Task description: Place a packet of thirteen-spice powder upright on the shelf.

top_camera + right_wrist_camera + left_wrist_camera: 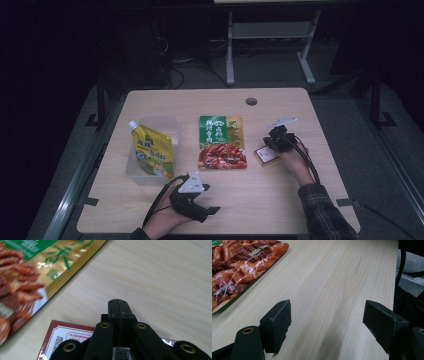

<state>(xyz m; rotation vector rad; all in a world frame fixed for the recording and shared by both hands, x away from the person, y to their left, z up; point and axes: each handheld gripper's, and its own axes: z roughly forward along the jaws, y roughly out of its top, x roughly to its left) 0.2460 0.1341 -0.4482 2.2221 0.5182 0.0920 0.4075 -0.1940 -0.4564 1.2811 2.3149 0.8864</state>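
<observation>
Just right of the green-and-red food packet [222, 142], which lies flat in the middle of the pale wood-grain table [280, 200], the right hand-held gripper [272, 145] hangs over a small flat packet [265, 155] with a dark red border and a white printed label. Its black jaws are pressed fully together, pad against pad, with nothing between them; in the right gripper view the closed tips [118, 305] sit above the packet's far edge [67, 332], and whether they touch it cannot be told. Nearer the person than the food packet, the left hand-held gripper [212, 210] rests low by the table's near edge, its two blunt, matte black pads [278, 322] set wide apart over bare wood, holding nothing. The food packet is glossy and rectangular. To its left a yellow spouted pouch [152, 152] leans in a clear plastic box [150, 177].
</observation>
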